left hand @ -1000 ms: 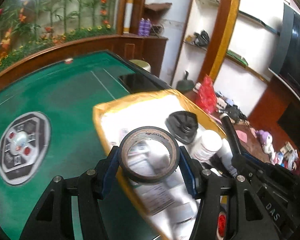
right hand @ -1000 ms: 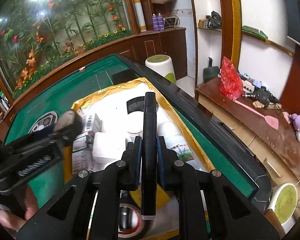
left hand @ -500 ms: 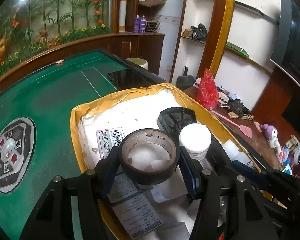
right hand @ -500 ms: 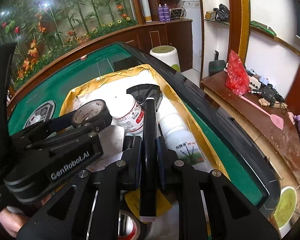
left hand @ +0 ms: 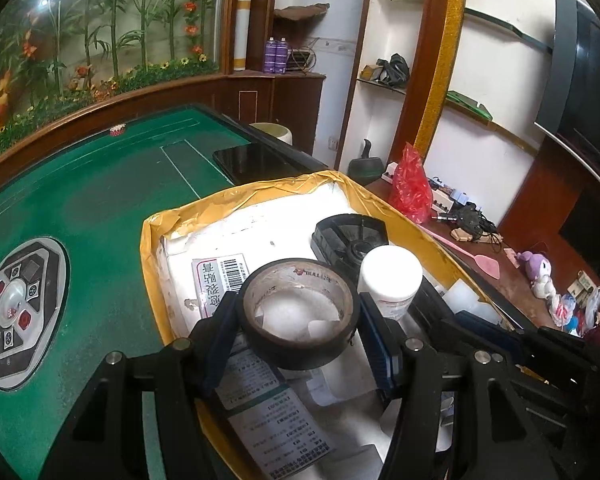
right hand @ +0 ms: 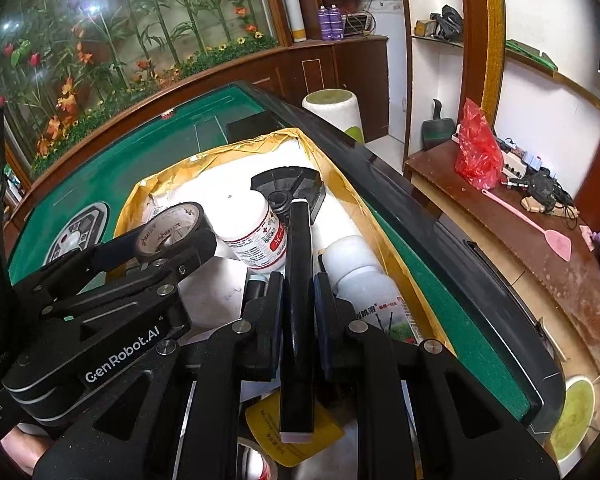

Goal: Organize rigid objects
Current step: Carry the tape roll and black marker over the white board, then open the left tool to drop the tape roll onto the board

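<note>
I have a roll of black tape point(left hand: 300, 316) in my left claw point(left hand: 300, 320). The two blue pads point(left hand: 374, 344) press on its sides, so the claw is held about half wide around the roll. The roll lies flat with its hole facing up, and it hangs over the box point(left hand: 152, 248), not touching what is inside.

My right claw point(right hand: 298, 300) is pinched narrow on a long flat black bar point(right hand: 298, 300). The bar sticks out past the fingers toward the far end of the box and also back toward the camera.

The box is white foam with yellow tape on its rim. Inside it I see a white pill bottle point(right hand: 256, 240) lying on its side, a black round fan part point(left hand: 350, 236) near the far end, and another white bottle with a green label point(right hand: 364, 288) just beside my right claw. Paper labels point(left hand: 220, 276) lie flat on the box floor under the tape roll.

The box sits on a green table point(left hand: 80, 208). A grey button panel point(left hand: 20, 308) is set in the table, off to the left of the box.
</note>
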